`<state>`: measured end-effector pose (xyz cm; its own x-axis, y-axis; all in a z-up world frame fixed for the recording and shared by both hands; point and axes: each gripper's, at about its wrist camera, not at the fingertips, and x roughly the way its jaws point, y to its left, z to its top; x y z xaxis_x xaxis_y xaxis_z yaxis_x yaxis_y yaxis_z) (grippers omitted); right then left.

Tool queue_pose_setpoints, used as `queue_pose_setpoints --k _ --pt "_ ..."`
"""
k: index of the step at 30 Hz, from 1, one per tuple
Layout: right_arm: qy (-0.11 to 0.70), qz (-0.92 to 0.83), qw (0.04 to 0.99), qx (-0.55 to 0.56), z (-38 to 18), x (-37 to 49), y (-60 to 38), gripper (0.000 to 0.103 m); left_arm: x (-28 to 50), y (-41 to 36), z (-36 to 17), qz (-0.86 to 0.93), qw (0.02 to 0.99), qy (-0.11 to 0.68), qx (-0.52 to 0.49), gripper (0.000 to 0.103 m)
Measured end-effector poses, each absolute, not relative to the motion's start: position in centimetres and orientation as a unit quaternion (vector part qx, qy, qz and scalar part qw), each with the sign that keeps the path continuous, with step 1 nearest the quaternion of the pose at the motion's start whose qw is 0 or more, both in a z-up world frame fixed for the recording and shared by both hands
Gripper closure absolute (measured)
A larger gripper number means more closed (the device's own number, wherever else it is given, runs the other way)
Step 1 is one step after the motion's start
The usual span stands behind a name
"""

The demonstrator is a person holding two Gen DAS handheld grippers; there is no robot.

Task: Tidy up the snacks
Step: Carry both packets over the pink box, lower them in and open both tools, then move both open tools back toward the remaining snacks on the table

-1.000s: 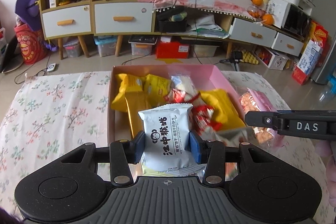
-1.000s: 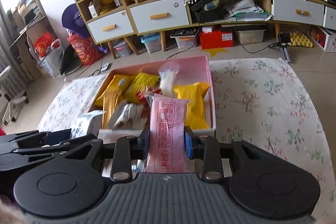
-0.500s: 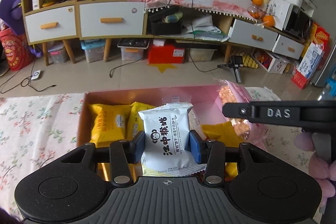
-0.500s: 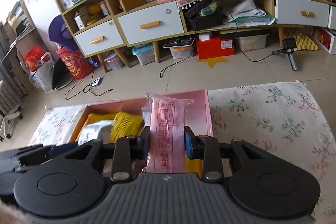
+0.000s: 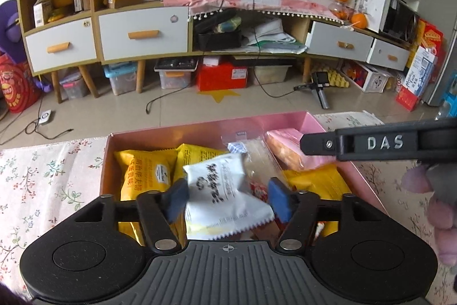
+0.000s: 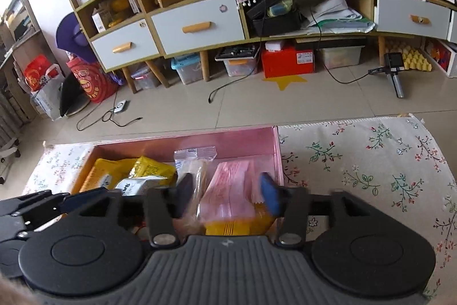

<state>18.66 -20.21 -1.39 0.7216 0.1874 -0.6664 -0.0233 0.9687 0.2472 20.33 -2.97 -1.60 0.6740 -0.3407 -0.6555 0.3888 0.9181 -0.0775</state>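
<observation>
A pink box (image 5: 328,130) on the flowered tablecloth holds several snack packets. My left gripper (image 5: 227,199) is open over the box; a white packet with black characters (image 5: 225,190) lies tilted between its blue pads, loose on the pile. My right gripper (image 6: 225,190) is open over the box's right side (image 6: 278,150); a pink packet (image 6: 231,190) lies flat below it, on a yellow packet (image 6: 237,225). The pink packet also shows in the left wrist view (image 5: 291,147), beside the right gripper's black finger (image 5: 371,143). Yellow packets (image 5: 148,173) fill the box's left part.
The flowered tablecloth (image 6: 371,162) spreads right of the box and also left of it (image 5: 42,179). Beyond the table edge is tiled floor with cables (image 6: 114,116), then a low cabinet with drawers (image 6: 197,27) and storage bins underneath.
Both grippers have opened. The white packet has dropped from the left gripper and tipped over; the pink packet has dropped from the right gripper and lies flat in the box.
</observation>
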Motion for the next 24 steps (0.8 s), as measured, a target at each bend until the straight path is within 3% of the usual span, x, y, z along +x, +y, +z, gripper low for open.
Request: queue_pose_setpoints --k 7,18,24 --pt "0.372 0.04 0.922 0.102 0.0 16.5 -20.6 0.033 17.7 -3.3 -0.4 -0.211 0.915 0.339 0.054 0.021" --pt "0.372 0.025 0.923 0.096 1.6 13.0 -20.9 0.016 12.8 -2.6 1.2 -0.205 0.914 0.347 0.046 0.012" --pt "0.379 0.022 0.92 0.093 1.6 10.3 -20.4 0.013 9.9 -1.7 1.5 -0.193 0.912 0.36 0.045 0.01"
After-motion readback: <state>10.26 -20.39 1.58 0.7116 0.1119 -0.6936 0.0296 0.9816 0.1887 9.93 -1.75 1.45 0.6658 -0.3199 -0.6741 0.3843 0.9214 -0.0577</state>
